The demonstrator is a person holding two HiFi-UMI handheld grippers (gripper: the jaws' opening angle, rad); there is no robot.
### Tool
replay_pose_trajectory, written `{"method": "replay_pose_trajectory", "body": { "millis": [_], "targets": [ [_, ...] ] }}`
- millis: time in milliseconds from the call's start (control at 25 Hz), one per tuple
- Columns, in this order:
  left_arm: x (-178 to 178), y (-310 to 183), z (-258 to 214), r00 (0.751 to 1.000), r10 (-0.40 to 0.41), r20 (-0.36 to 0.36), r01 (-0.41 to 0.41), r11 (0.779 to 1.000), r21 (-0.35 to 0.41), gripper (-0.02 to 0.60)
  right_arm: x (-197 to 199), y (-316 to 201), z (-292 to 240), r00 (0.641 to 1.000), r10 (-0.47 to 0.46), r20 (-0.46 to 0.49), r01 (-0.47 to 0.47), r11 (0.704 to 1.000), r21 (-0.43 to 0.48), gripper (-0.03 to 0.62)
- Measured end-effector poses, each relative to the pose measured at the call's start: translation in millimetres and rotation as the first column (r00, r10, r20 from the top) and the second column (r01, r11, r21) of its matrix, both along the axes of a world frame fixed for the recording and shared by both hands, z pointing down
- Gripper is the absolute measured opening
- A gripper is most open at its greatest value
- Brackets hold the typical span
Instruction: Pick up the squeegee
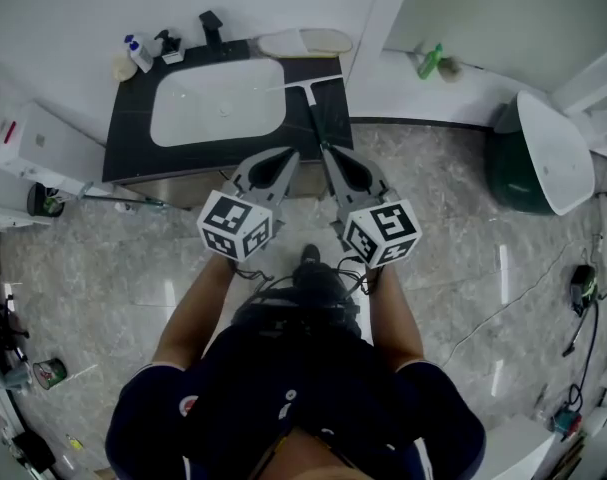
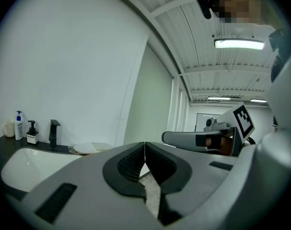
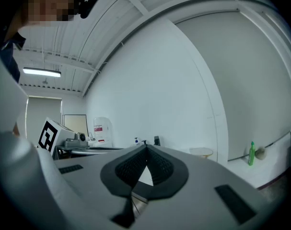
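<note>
Both tongs are closed and empty: the left tongs (image 1: 289, 155) and right tongs (image 1: 327, 151) each show pads meeting at the tip in their own gripper view, with nothing caught between

They are held side by side, tips close together, pointing about level towards the vanity. Judged an approach posture, not a grasp posture: closed jaws cannot straddle anything yet

Task thing: a squeegee with a pale blade bar and a thin dark handle (image 1: 304, 87). It lies flat on the black worktop (image 1: 335, 103), straight ahead of the right tongs and untouched. The handle end is nearest their tip and the blade bar is at the far end. That lie suits the right tongs, since the handle lines up with their reach

Ahead of the left tongs, just left of the squeegee, sits the white oval basin (image 1: 218, 108). The black tap (image 1: 211, 28) and pump bottles (image 1: 140, 52) stand beyond it at the back

Step in hand: closing in, pick not begun

Next move calls for:
- the right jaws to part
- the tip to dip towards the handle

Risk: the handle is slim and flat on the worktop, so the pads may skid it towards the basin instead of gripping it
</note>
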State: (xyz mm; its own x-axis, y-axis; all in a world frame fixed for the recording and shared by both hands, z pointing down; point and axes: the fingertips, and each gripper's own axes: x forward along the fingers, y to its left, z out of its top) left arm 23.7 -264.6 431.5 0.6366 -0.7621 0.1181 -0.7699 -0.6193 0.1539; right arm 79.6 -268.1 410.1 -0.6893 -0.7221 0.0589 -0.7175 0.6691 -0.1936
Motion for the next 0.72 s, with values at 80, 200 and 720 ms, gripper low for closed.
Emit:
{"method": "replay_pose_trajectory", "body": {
  "millis": [80, 200, 720],
  "targets": [
    [7, -15, -2, 1.0, -0.017, 0.004, 0.017, 1.0, 0.0, 0.012, 9, -16, -1, 1.0, -0.012, 0.006, 0.012, 1.0, 0.0, 0.005],
    [16, -34, -5, 0.999, -0.046, 0.013, 0.046, 0.999, -0.004, 0.012, 20, -38, -3, 0.999, -0.032, 0.01, 0.032, 0.999, 0.0, 0.005],
    [6, -72, -14, 0.994, -0.105, 0.033, 0.105, 0.994, 0.015, 0.012, 16, -80, -11, 0.998, -0.065, 0.015, 0.065, 0.998, 0.015, 0.005]
  ]
}}
